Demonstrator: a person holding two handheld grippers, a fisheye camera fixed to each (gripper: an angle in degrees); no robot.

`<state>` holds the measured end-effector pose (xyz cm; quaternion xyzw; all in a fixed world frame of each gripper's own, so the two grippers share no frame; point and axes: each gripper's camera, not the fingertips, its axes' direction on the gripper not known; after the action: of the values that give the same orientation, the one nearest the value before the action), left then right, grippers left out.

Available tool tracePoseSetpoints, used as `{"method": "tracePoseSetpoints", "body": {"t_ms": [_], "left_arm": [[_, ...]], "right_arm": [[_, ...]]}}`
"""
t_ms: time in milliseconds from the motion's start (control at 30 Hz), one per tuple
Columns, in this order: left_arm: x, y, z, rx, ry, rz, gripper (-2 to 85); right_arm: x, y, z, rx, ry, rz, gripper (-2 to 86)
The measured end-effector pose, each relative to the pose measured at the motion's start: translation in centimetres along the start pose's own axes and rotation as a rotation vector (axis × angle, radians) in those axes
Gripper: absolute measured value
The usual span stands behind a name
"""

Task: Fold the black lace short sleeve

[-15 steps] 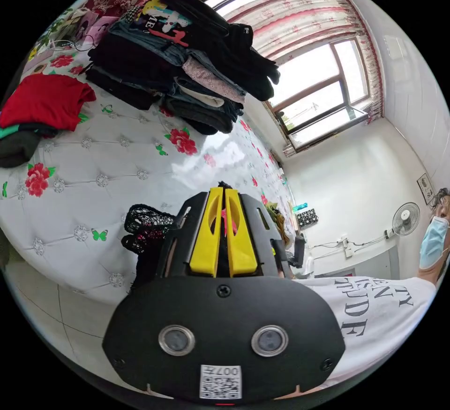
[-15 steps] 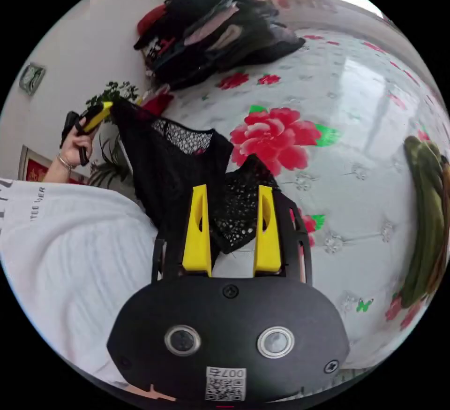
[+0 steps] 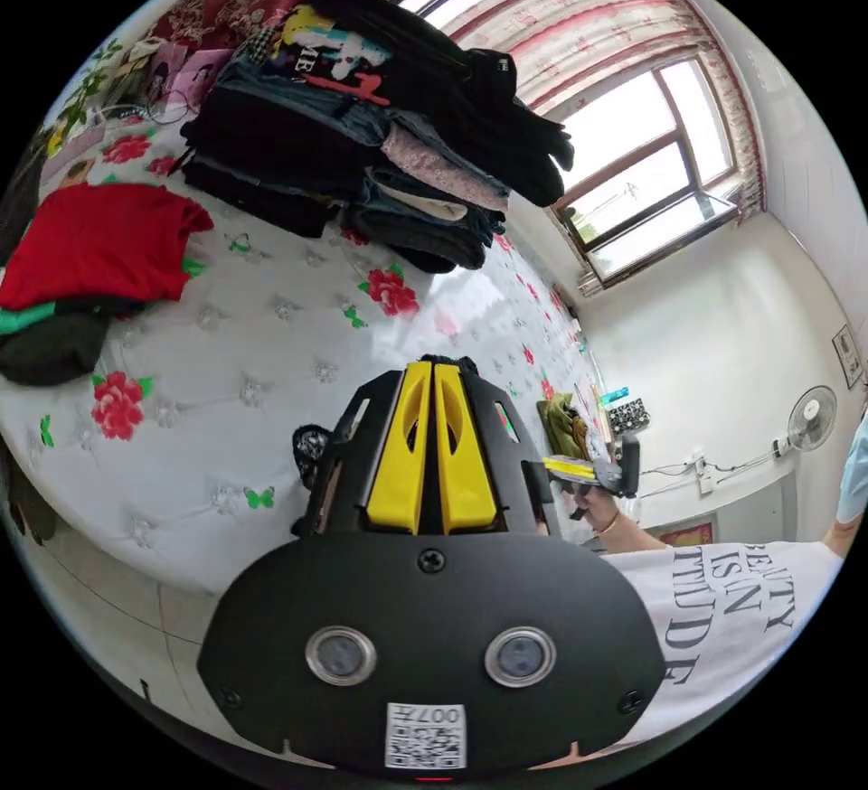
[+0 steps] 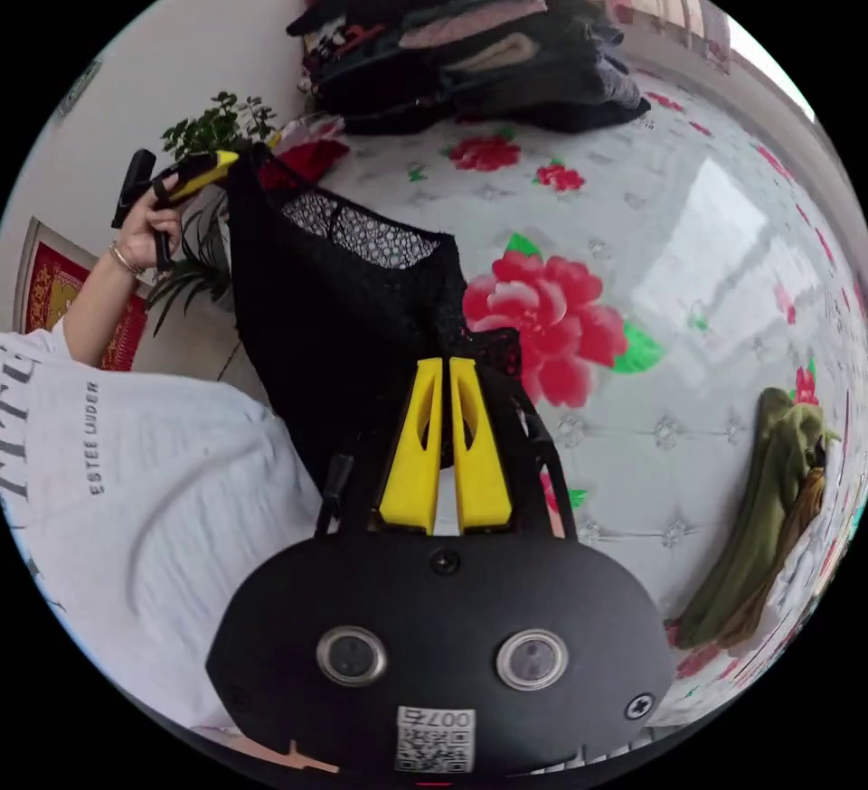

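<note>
Both yellow-jawed claws, the left claw and right claw, are clenched on the black lace short-sleeve top, stretched between them above the white flower-printed quilted bed.

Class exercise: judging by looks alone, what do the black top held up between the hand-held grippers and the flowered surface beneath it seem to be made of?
Black top: soft fabric, apparently lace; the upper panel is see-through openwork mesh, the body denser and matte, hanging limp.
Flowered surface: probably glossy vinyl or coated cloth; it mirrors the window's glare and is tufted with shiny buttons.
</note>
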<state>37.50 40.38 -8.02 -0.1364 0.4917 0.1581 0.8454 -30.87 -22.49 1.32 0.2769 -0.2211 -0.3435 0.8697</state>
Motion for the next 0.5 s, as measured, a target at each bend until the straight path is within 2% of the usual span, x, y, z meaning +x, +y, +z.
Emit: {"method": "tracePoseSetpoints", "body": {"t_ms": [133, 233, 367, 500], "left_arm": [[4.7, -9.4, 1.3, 0.139, 0.005, 0.203, -0.2], [7.5, -15.3, 3.7, 0.193, 0.016, 0.266, 2.8], [7.8, -15.6, 7.3, 0.175, -0.126, 0.248, 7.2], [3.6, -5.8, 12.3, 0.006, -0.181, 0.253, 9.1]], "right_arm": [[1.7, -6.5, -8.2, 0.234, 0.186, 0.047, 0.2], [3.4, -11.3, -12.4, 0.380, 0.329, 0.145, 0.8], [5.3, -12.0, -11.0, 0.279, 0.387, 0.285, 2.4], [4.1, -2.5, -2.8, 0.075, 0.254, 0.241, 5.1]]}}
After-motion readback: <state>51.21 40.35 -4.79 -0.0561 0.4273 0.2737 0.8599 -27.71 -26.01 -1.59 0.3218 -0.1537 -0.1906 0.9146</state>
